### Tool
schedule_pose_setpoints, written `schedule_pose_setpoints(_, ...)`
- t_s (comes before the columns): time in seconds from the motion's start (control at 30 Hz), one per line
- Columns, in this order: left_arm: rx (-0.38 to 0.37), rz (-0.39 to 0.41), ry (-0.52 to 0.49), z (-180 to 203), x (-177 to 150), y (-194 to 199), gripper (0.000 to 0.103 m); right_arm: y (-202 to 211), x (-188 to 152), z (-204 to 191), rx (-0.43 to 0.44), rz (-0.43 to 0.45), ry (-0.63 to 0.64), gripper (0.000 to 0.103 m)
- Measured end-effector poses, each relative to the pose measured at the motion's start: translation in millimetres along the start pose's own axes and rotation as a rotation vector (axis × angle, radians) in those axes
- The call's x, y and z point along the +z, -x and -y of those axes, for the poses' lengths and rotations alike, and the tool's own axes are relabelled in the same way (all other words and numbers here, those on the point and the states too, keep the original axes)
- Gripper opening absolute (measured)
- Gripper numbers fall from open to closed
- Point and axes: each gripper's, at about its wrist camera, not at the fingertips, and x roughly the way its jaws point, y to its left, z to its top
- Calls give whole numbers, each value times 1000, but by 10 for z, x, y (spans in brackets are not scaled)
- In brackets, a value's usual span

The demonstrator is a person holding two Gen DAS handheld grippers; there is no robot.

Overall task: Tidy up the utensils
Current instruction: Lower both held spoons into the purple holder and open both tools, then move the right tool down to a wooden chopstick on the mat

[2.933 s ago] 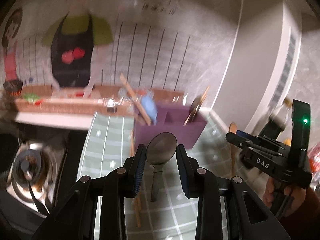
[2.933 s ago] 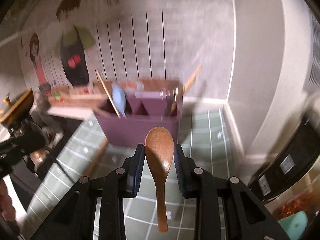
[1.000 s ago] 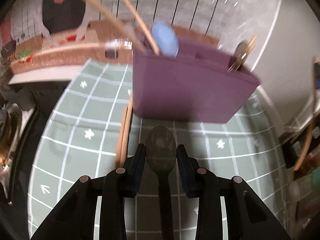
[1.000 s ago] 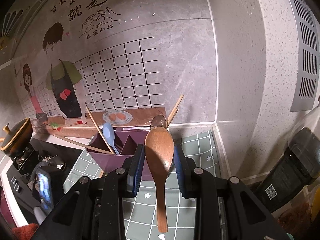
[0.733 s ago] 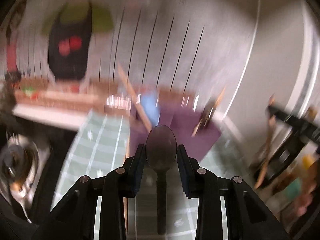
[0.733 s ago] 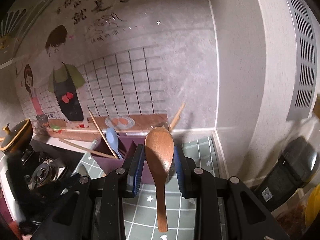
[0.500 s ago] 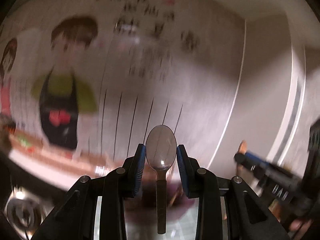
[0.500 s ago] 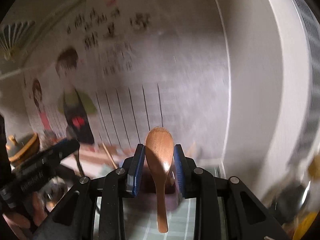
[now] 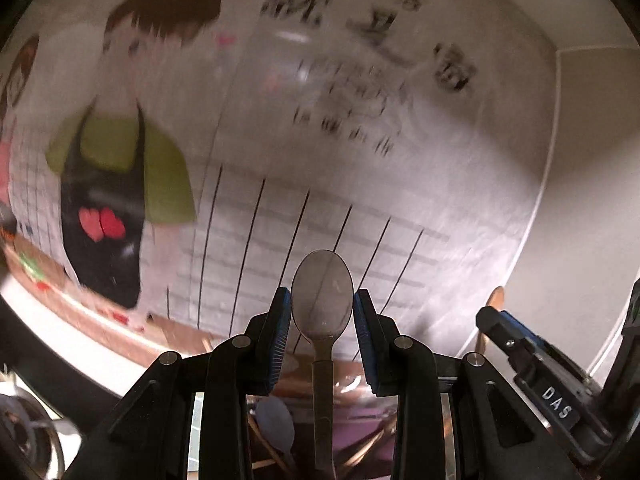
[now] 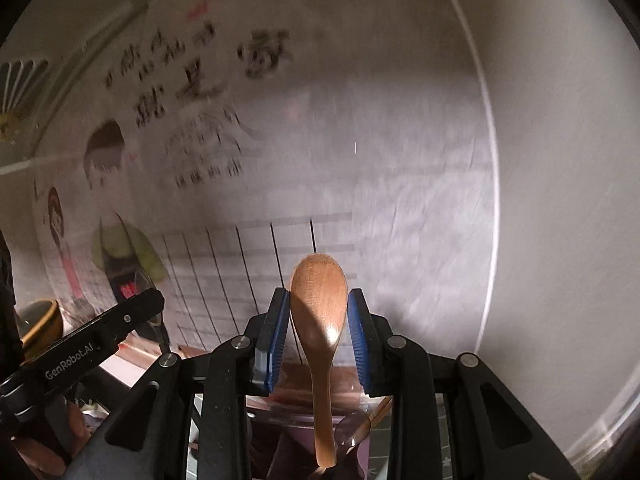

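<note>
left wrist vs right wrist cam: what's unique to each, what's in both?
Left wrist only: the left hand-held gripper shut on a grey metal spoon, and a pale blue plastic spoon low in frame.

Right wrist only: the right hand-held gripper shut on a brown wooden spoon, and a yellow-rimmed pot at far left.

Both: the cartoon mural wall, blurred, and the purple utensil holder below.
</note>
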Motion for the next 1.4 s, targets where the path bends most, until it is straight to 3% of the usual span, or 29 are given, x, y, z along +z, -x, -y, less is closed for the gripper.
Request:
schedule_pose_setpoints(0.3, -13, -73, -14, -82, -340, -379, 33, -443, -410, 57, -5, -100, -2, 27)
schedule_pose_setpoints(0.53, -18, -138, -21, -89, -517, -483, 33, -587, -615, 31, -22, -147, 28, 28)
schedule_pose_setpoints(0.7, -44, -195, -6, -104, -559, -489, 34, -588, -705, 101, 20, -211, -7, 29)
schedule_pose_setpoints(0.87, -22, -170, -11, -105, -439, -214, 35, -430, -682, 175, 20, -225, -31, 29)
schedule_pose_setpoints(1.1, 34, -166, -44, -316, -286, 404, 42, 6, -560, 168, -51, -211, -1, 32)
schedule_pose_setpoints(1.27, 122, -183, -67, -702, -478, 912, 42, 225, -725, 14, -71, -265, 50, 33)
schedule_pose_setpoints(1.4, 178, -224, -23, -1030, -728, 1191, 42, 300, -995, -218, -74, -330, 93, 34)
